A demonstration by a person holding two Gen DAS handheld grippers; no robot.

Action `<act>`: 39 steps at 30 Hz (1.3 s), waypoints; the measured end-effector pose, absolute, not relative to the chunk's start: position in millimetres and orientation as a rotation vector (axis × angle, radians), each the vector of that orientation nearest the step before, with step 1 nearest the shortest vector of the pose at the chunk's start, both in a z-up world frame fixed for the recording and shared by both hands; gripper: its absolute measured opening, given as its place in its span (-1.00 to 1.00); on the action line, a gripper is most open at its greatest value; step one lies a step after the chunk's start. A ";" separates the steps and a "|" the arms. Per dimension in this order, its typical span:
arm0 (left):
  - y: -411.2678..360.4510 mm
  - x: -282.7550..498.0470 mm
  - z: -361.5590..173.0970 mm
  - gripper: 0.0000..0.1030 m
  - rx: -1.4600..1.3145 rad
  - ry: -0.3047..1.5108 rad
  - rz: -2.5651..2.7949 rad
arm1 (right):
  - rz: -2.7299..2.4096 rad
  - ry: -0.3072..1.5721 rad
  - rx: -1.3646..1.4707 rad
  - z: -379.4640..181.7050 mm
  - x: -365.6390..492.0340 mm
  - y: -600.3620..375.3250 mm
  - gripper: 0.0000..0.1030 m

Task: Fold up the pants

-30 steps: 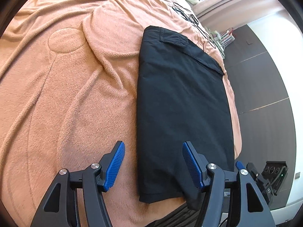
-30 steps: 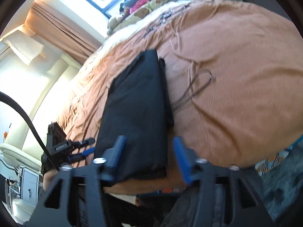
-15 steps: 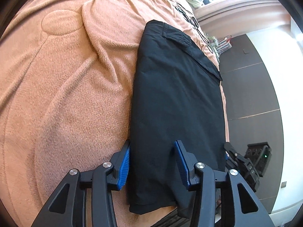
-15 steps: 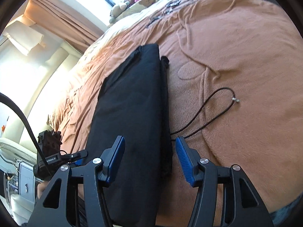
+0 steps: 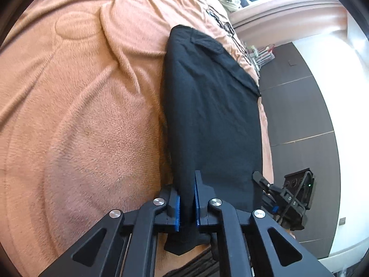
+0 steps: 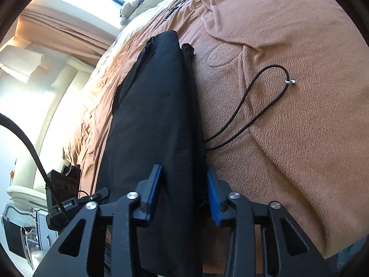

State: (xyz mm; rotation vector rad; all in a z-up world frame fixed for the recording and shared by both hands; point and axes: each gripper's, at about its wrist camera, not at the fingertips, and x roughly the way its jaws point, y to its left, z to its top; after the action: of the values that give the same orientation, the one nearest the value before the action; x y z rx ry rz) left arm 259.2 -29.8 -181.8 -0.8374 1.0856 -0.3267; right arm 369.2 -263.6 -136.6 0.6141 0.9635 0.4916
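Black gripper (image 5: 186, 198) frame, blue pads (silver screws).

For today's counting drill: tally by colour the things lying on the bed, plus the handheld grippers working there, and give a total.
Black pants: 1
Dark cord with a metal ring: 1
Black grippers with blue pads: 2, the left gripper and the right gripper
Orange blanket under them: 1
Total: 5

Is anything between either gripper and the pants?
Nothing visible. The left gripper has just closed on a pinch of the pants; the right gripper has been closing and straddles their edge. The cord lies aside on the blanket.
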 end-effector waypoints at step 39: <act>18.8 315.6 -167.5 -0.24 -0.689 1.152 -0.185 | 0.643 0.995 0.788 -171.5 427.4 -245.7 0.03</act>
State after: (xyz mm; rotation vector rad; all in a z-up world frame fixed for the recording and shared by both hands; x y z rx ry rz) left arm 315.6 18.8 -167.5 -0.6887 1.1523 -0.1848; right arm 427.4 -245.7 -171.5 0.7881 0.9953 0.6432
